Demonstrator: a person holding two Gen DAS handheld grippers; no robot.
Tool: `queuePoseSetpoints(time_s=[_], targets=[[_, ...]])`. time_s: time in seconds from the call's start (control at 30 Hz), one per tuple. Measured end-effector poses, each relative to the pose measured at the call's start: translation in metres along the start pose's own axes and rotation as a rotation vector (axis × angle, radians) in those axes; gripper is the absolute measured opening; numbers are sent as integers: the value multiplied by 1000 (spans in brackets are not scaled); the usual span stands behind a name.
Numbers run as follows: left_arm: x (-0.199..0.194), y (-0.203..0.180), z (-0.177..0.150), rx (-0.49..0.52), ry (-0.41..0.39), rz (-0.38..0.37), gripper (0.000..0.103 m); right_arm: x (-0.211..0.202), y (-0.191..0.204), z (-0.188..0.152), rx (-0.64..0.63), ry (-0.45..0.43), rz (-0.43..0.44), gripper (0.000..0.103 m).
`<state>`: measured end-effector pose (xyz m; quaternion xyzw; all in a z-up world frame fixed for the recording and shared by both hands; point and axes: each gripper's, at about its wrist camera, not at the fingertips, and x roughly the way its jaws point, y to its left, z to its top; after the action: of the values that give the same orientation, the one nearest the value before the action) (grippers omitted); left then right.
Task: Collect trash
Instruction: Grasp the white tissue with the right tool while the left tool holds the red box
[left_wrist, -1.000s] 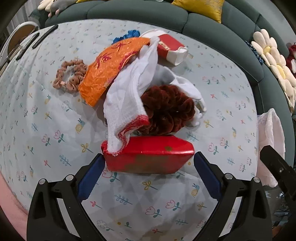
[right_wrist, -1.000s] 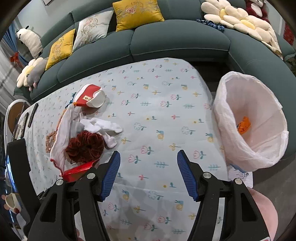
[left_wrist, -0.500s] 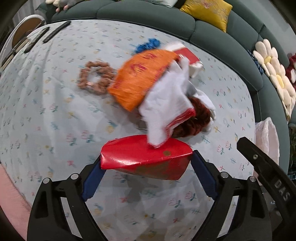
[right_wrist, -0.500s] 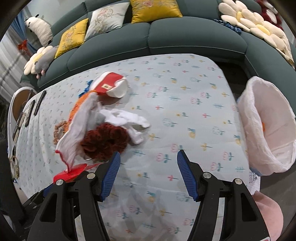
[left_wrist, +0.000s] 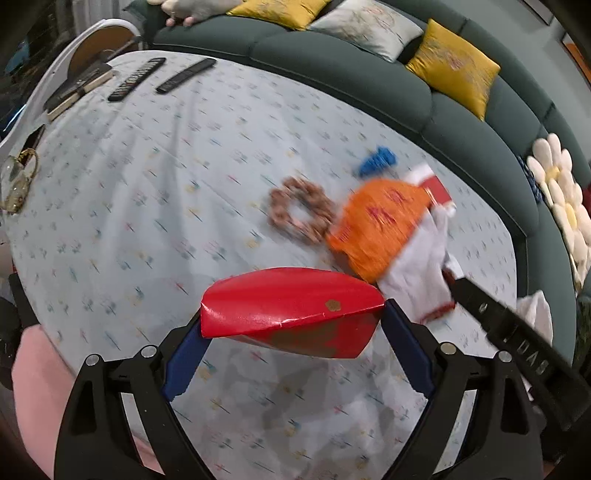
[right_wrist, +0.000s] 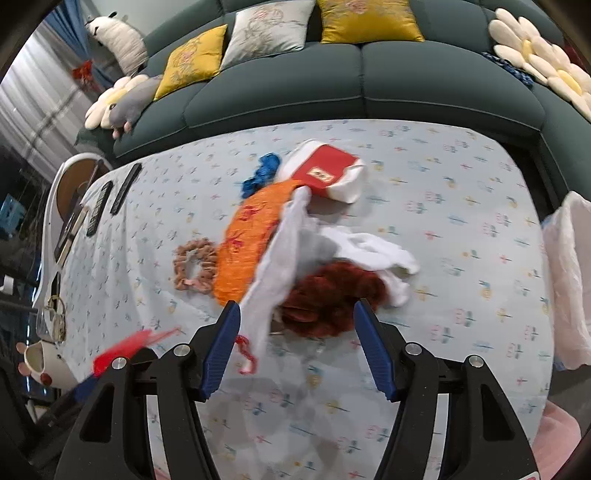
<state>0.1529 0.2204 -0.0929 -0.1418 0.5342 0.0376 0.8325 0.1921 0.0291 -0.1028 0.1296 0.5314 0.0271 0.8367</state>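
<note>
While the left tongs pinch a red wrapper, the empty right tongs, stamped "DAS", stand spread.

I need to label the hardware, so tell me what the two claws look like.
Both match: the left claw and right claw have black, angular plastic arms with cut-out windows, silver round bolts at the joints, and blue ribbed pads on the fingers. White lettering marks the right claw's side. No cables show.

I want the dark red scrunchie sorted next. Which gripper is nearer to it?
Right. The right gripper hangs open just above the dark red scrunchie. The left gripper, clamped on the red wrapper, is off to the side.
</note>
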Motion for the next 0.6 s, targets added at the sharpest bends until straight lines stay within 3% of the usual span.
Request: queuePoseSetpoints(time_s=[0.27,0.37,0.43,0.6], targets=[[-2,14,12,-22,-24,8,86,23,25,-10,-25,63,7,52],[-3,14,13,-23,-23,2,86,26,32,-13,-69,74,-16,33],[-5,12,12,-17,-27,1,86,27,29,-14,-63,92,-7,9],[-17,-5,9,18,-48,-10,86,9,18,-14,-45,63,-3,6]])
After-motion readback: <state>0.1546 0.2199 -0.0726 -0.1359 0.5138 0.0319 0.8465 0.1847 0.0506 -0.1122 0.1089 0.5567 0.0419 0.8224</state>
